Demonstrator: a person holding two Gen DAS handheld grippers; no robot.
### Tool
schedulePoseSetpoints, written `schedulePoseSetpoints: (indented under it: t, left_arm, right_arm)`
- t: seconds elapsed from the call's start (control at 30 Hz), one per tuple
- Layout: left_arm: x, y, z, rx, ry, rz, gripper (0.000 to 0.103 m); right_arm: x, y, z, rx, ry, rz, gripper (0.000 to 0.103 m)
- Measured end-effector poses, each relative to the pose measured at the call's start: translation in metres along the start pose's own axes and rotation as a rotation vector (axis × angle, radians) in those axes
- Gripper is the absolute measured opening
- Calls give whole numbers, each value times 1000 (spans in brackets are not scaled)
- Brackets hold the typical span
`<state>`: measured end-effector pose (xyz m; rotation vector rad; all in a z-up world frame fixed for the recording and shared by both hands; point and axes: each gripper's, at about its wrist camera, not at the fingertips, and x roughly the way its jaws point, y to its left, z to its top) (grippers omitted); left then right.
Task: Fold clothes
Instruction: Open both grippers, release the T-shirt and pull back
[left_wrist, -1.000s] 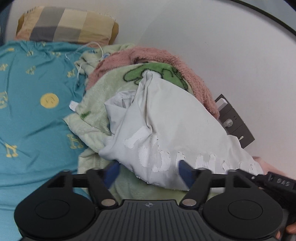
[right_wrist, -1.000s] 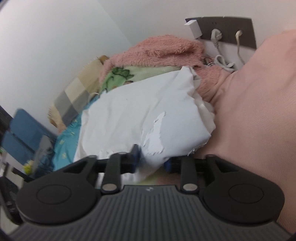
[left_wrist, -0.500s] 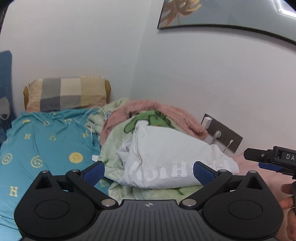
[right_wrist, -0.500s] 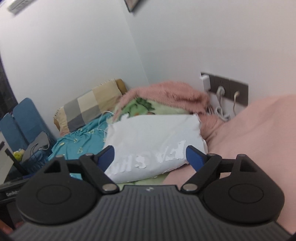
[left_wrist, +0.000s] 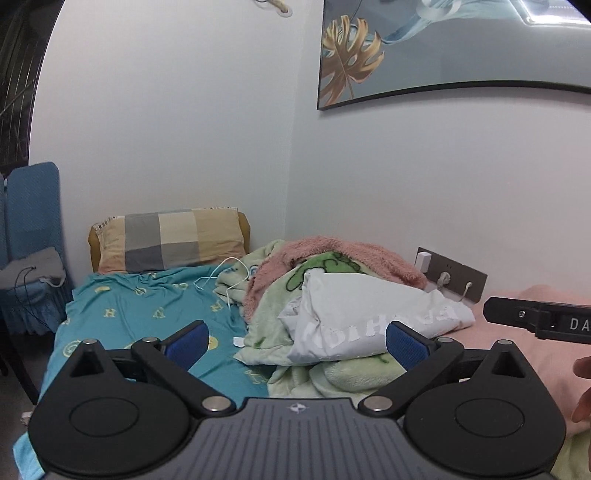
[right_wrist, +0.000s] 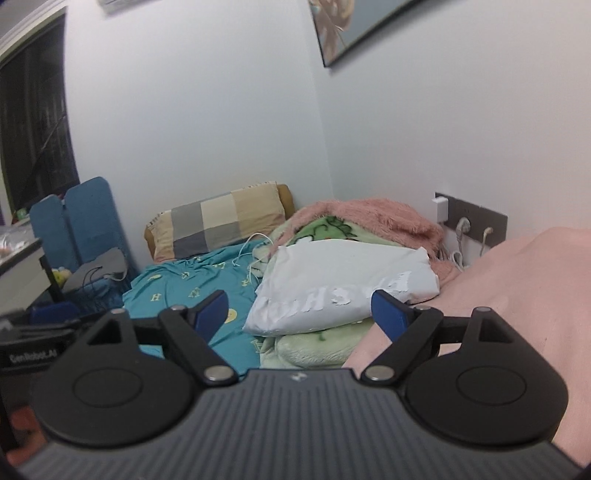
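Both grippers are now standing clear of the folded white T-shirt (left_wrist: 373, 319), having released it and drawn back. Left gripper (left_wrist: 295, 341) is hanging released, jaws wide, nothing between them. Right gripper (right_wrist: 299, 312) is likewise released and empty. The T-shirt is lying on the green blanket (left_wrist: 269, 325) toward the bed's wall-side edge, between the teal sheet (left_wrist: 140, 314) and the pink cover (left_wrist: 524, 350).

**Bed layout: folded shirt atop the blanket heap by the wall**

The folded shirt (left_wrist: 369, 321) lies on the blanket heap (left_wrist: 295, 295), which sits against the bed's wall-side edge. The pillow (left_wrist: 170, 236) stands at the bed's head edge, behind the sheet (left_wrist: 147, 310). A cable (left_wrist: 221, 280) trails between pillow and heap. The socket panel (left_wrist: 454, 277) is on the wall behind the heap. A chair (left_wrist: 29, 236) stands beside the bed's head corner.
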<state>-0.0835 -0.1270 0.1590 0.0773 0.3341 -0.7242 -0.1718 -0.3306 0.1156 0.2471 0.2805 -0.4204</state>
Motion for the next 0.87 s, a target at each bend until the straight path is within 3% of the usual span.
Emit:
schedulePoseSetpoints:
  t: [0.27, 0.47, 0.87]
  left_arm:
    - [-10, 0, -24, 50, -34, 5, 103]
    - [3, 10, -37, 7, -32, -9, 103]
    - [7, 17, -45, -9, -27, -10, 103]
  right_arm:
    - [1, 19, -23, -20, -69, -25, 86]
    - [5, 27, -37, -37, -107, -80, 86]
    - [10, 29, -58, -83, -96, -126, 86]
